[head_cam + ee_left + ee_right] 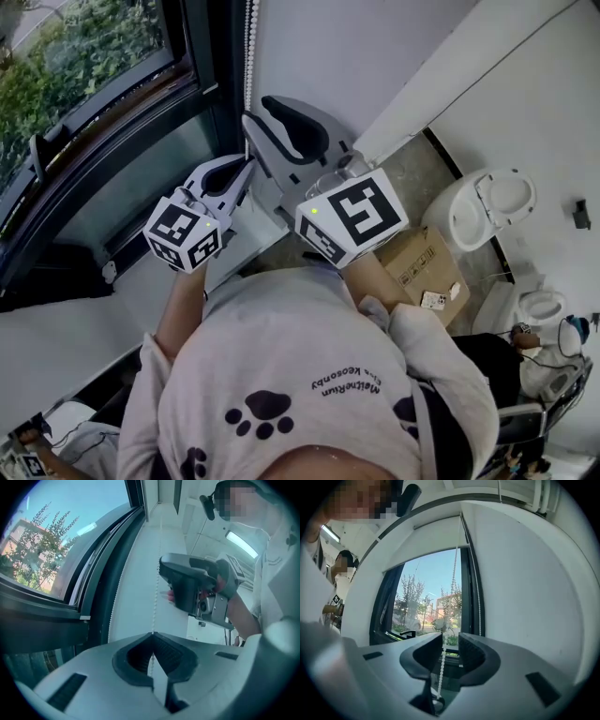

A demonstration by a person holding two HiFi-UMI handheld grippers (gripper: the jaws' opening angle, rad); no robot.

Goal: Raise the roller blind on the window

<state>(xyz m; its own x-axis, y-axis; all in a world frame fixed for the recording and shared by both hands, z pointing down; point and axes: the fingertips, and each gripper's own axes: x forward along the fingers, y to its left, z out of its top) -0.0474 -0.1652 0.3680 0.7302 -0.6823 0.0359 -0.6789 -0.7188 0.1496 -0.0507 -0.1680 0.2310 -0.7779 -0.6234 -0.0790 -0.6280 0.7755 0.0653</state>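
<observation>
Roller blind (425, 540) covers only the top of the window (424, 603), so raising appears nearly complete; left gripper (152, 633) jaws clamp the bead chain (155, 599) at the window's right, while right gripper (450, 641) jaws stand wide around it, not gripping.

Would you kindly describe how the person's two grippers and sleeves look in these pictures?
Both the left gripper and right gripper are pale grey plastic with dark ribbed pads, each bearing a white cube of black square markers. The person wears a light short-sleeved T-shirt with dark paw prints.
</observation>
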